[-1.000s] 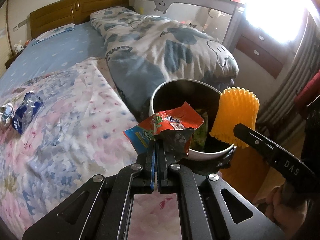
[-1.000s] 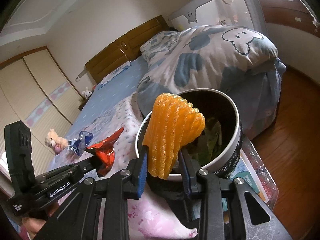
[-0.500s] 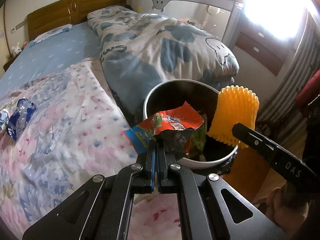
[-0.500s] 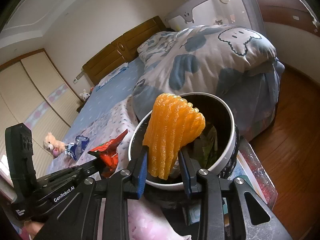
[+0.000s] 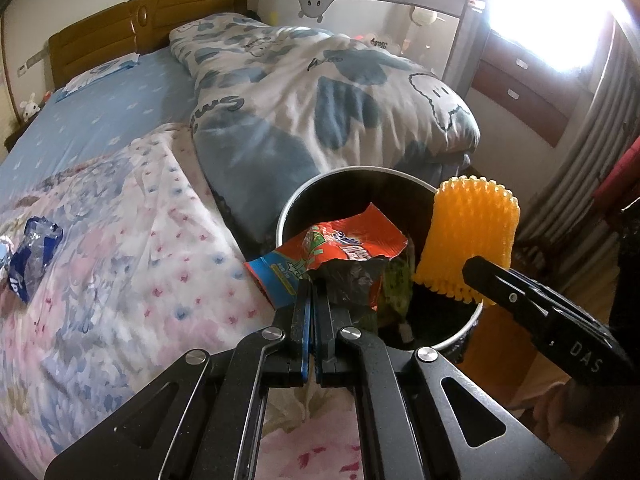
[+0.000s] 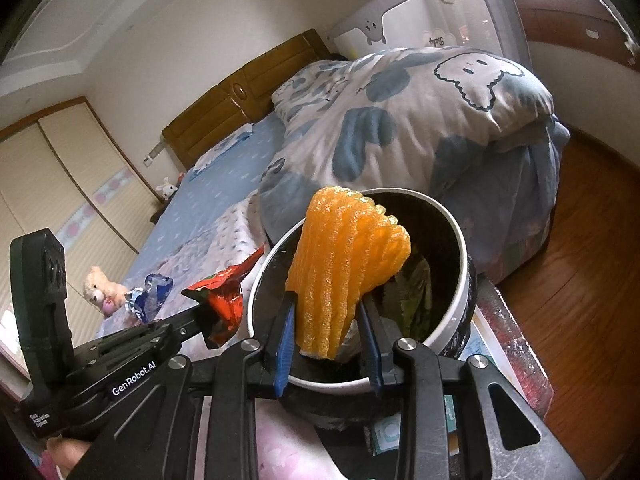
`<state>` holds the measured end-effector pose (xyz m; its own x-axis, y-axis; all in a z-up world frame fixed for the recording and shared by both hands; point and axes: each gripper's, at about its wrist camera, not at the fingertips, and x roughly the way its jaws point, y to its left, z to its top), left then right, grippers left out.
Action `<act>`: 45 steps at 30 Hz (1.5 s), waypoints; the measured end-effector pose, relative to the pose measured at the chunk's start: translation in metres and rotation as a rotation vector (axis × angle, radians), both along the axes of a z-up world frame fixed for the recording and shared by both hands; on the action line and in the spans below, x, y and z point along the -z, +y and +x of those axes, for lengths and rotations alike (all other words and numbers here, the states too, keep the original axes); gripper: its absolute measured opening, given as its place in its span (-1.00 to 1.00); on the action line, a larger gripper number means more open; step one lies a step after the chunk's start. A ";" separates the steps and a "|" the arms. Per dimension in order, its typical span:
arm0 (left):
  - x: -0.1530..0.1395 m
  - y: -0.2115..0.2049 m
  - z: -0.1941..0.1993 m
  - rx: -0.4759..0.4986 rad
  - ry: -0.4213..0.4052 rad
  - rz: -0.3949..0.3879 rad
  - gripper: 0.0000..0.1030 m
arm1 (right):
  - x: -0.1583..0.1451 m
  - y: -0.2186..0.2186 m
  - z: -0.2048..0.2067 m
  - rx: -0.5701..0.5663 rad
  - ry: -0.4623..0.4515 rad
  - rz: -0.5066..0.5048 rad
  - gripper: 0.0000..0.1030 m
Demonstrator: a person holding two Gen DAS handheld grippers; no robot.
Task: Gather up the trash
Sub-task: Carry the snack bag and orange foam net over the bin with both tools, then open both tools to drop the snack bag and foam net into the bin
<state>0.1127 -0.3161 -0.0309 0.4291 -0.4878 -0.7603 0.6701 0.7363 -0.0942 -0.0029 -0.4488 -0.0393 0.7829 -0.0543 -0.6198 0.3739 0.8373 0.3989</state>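
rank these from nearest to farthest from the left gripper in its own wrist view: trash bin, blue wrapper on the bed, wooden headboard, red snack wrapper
1. Red snack wrapper: pinched in the left gripper, in contact.
2. Trash bin: just ahead, beside the bed's edge, wrapper overhanging its rim.
3. Blue wrapper: far left, lying on the floral blanket.
4. Wooden headboard: at the back, at the bed's head.

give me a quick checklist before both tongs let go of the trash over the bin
1. Left tongs shut on the red wrapper: ok.
2. Right tongs shut on the orange foam net: ok.
3. Foam net over the bin opening: ok.
4. Wrapper fully over the opening: not ok, its blue end overhangs the rim toward the bed.
5. Room left in the bin: cannot tell, green trash already inside.
6. Bed cleared: not ok, blue wrapper remains.
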 end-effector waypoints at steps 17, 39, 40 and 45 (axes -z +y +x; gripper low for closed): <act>0.002 -0.017 0.006 0.018 0.004 0.013 -0.99 | 0.001 -0.010 0.008 -0.009 0.021 0.000 -0.39; 0.011 0.022 0.006 -0.045 0.034 -0.007 0.02 | 0.002 -0.012 0.008 0.014 0.048 0.001 0.28; 0.011 0.027 0.006 -0.054 0.035 -0.010 0.07 | 0.001 -0.008 0.008 0.012 0.044 -0.003 0.34; 0.014 0.062 0.010 -0.117 0.037 -0.014 0.12 | -0.006 0.010 0.010 -0.012 0.018 0.000 0.53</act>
